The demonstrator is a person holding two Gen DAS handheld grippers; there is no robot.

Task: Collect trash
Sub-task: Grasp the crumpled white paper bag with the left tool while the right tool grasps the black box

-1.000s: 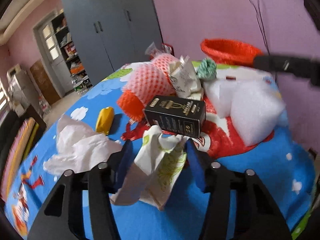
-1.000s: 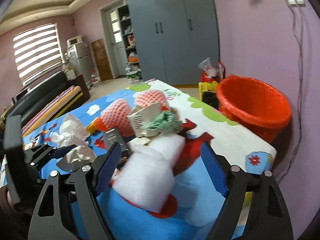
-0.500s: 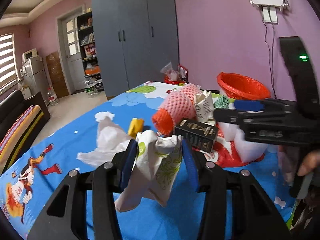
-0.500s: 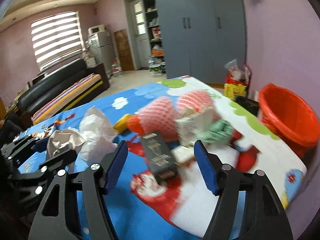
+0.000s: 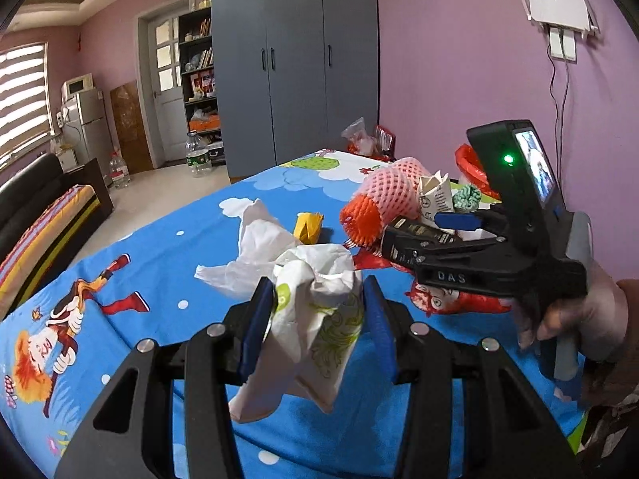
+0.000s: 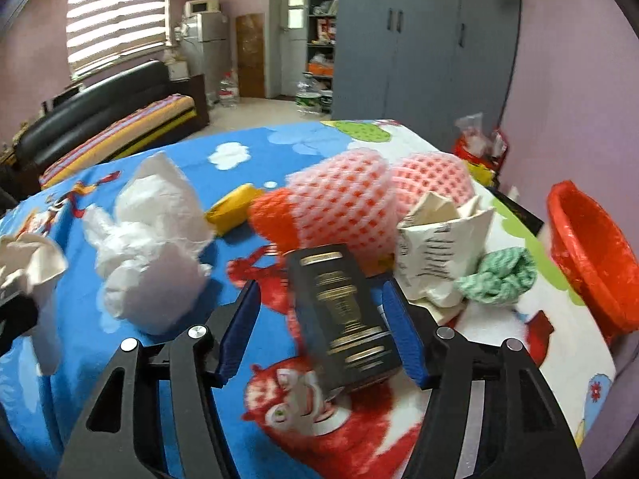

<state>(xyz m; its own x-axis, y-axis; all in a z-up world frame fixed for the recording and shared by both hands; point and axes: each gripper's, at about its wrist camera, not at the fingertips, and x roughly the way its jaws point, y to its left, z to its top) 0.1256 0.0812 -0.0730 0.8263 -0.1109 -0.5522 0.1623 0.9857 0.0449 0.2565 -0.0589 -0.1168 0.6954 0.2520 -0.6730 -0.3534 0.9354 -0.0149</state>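
L tool (image 5: 315,319) clamps crumpled wrapper (image 5: 315,311); R tool (image 6: 319,327) closing round black box (image 6: 343,311), left pad not touching

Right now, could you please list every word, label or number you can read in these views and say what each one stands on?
"DAS": raised letters on the body of the right hand-held gripper, left wrist view.
Gold print on the black box: blurred, unreadable.
Black print on the crumpled white carton: too small to read.
Green pattern on the crumpled paper bag in the left hand-held gripper: no legible words.
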